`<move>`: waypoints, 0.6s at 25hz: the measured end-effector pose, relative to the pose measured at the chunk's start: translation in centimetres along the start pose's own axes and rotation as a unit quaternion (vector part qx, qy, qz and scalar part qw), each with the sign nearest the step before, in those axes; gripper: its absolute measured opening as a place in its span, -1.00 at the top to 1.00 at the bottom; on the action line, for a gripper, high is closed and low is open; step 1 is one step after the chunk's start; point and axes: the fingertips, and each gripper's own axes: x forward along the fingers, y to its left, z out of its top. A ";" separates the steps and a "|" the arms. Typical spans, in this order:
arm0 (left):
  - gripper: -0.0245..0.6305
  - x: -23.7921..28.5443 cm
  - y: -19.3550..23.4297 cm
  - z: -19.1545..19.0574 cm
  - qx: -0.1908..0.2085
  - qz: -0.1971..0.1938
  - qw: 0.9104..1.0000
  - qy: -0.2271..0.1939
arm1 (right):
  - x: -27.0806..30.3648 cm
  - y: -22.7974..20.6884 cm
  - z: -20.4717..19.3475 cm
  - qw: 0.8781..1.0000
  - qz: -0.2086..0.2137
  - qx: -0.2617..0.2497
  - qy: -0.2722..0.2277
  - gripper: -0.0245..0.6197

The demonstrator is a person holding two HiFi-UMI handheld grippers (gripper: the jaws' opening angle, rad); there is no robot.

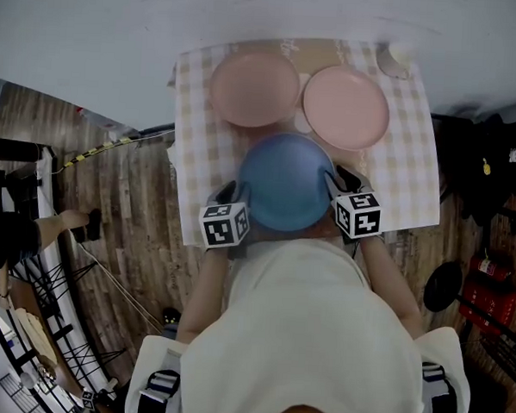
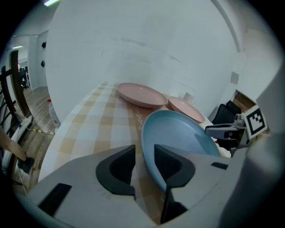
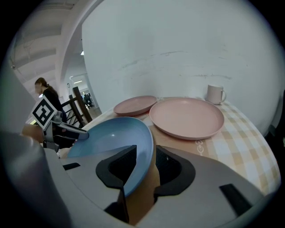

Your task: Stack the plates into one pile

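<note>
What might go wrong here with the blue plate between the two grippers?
The left gripper and right gripper both have their jaws apart around the rim of the blue plate, so lifting now may drop it. The plate is also close to the near edge of the table, so a nudge might push it off.
</note>
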 end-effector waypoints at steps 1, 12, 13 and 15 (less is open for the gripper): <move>0.55 0.3 0.0 0.0 0.002 -0.003 1.000 0.005 | 0.2 -0.2 -0.2 1.000 -0.003 0.001 0.006 0.54; 0.78 1.5 -0.1 0.1 0.018 -0.021 0.999 0.027 | 1.2 -0.9 -0.7 0.999 -0.018 0.012 0.027 0.83; 0.78 1.6 -0.2 0.2 0.020 -0.024 0.999 0.028 | 1.2 -0.9 -0.6 0.999 -0.019 0.014 0.028 0.84; 0.79 1.5 -0.2 0.2 0.028 -0.027 0.999 0.031 | 1.1 -0.9 -0.6 0.999 -0.018 0.022 0.028 0.84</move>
